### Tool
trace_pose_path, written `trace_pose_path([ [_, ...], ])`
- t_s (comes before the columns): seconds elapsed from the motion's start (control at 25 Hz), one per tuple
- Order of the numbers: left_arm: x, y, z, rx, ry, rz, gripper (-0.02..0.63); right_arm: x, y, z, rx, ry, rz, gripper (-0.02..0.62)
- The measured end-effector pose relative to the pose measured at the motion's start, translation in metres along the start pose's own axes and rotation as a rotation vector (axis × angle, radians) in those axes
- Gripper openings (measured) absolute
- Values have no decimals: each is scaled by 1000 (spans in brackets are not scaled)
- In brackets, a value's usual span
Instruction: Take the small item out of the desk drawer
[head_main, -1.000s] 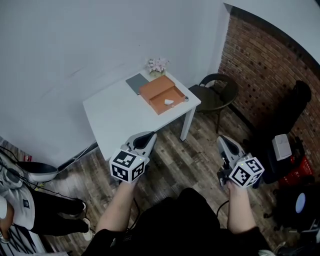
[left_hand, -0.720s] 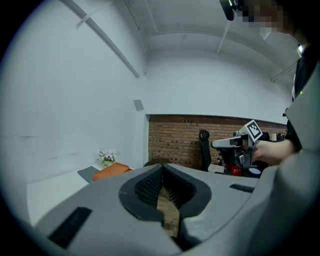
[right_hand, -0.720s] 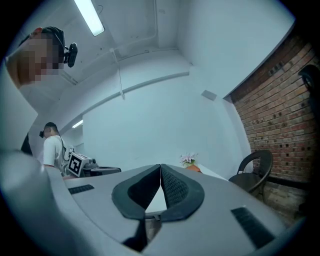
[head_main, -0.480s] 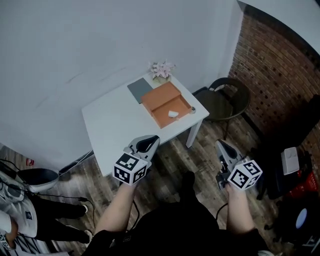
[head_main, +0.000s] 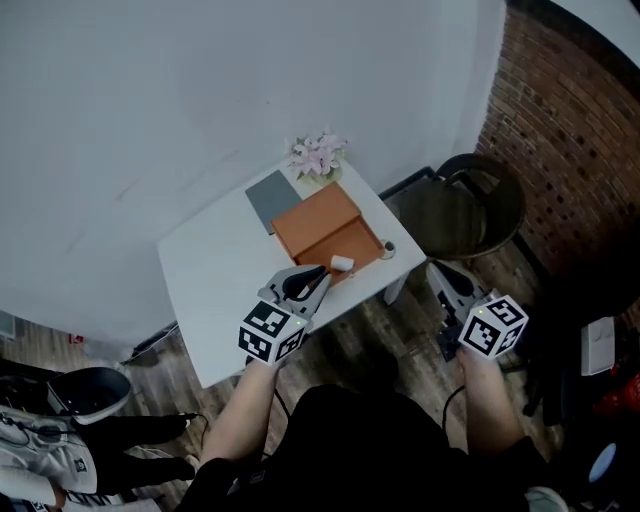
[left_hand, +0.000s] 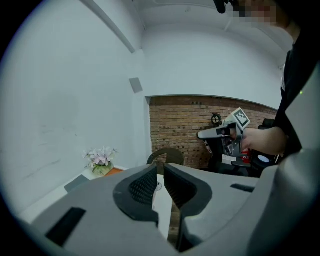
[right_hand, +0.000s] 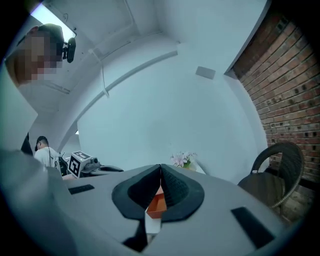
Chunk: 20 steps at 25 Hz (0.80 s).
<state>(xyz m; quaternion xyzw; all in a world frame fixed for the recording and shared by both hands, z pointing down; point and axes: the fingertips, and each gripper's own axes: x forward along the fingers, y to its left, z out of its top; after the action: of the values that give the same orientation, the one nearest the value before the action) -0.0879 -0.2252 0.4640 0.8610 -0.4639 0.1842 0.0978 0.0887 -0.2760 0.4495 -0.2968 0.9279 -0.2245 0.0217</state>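
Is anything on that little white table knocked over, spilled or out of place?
Nothing stands out. On the white table the orange drawer is pulled open with a small white item lying in it. The flowers stand upright, and nothing looks spilled or broken.

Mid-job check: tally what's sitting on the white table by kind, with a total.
Orange drawer box: 1
Small white item, in the open drawer: 1
Grey flat pad: 1
Flower bunch: 1
Small round object: 1
Total: 5
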Motion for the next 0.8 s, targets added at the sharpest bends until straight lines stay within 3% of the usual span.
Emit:
trace_pose_path([
  [0.16, 27, 22, -11, 2, 50, -33, 48, 36, -15, 16, -8, 9, 19, 5],
  [0.36, 47, 37, -20, 23, 68, -79, 71, 52, -30, 8, 17, 47, -8, 5],
  [0.48, 53, 58, -29, 99, 110, -147, 93, 79, -26, 7, 32, 65, -26, 5],
  [0.64, 68, 67, -58, 224, 244, -259, 153, 107, -23, 2, 41, 82, -56, 5],
  [0.8, 84, 79, -80, 246, 288, -312, 161, 121, -13, -16, 57, 104, -63, 5],
])
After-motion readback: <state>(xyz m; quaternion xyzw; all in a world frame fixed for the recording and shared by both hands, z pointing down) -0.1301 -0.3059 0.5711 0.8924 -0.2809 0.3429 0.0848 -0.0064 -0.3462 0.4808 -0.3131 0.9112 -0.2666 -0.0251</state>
